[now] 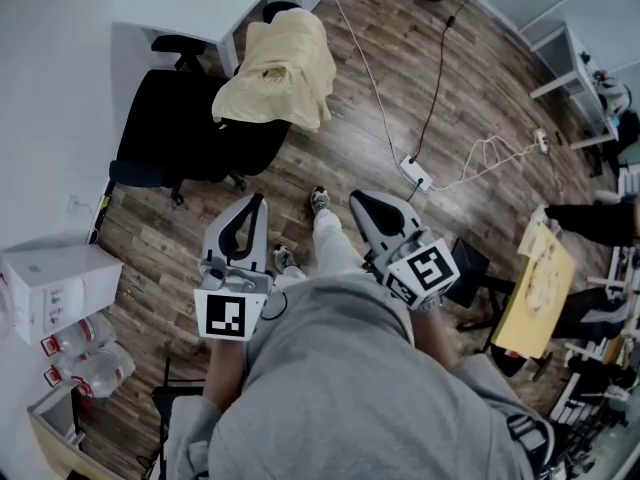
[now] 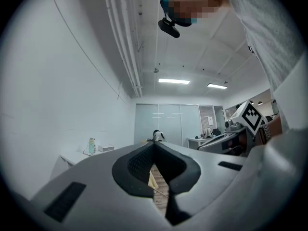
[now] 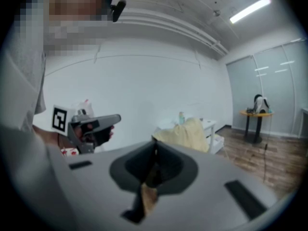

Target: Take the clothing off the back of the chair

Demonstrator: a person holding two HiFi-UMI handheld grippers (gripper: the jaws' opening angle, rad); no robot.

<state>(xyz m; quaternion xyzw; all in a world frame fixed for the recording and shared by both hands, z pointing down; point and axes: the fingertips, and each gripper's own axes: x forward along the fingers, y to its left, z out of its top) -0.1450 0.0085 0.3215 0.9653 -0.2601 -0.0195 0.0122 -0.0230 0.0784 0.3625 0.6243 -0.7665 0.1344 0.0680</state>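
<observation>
Pale yellow clothing (image 1: pixel 278 68) drapes over a black chair (image 1: pixel 165 138), well apart from the left gripper (image 1: pixel 259 200) and right gripper (image 1: pixel 357 200), both closed and empty. It looks soft, light and floppy; a fold at the top likely offers the best hold.

Down-looking head and right gripper views share clothing (image 1: pixel 277 66).

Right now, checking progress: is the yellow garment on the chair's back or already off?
On: the yellow garment lies draped over the back of the black chair, beside the white desk.
</observation>
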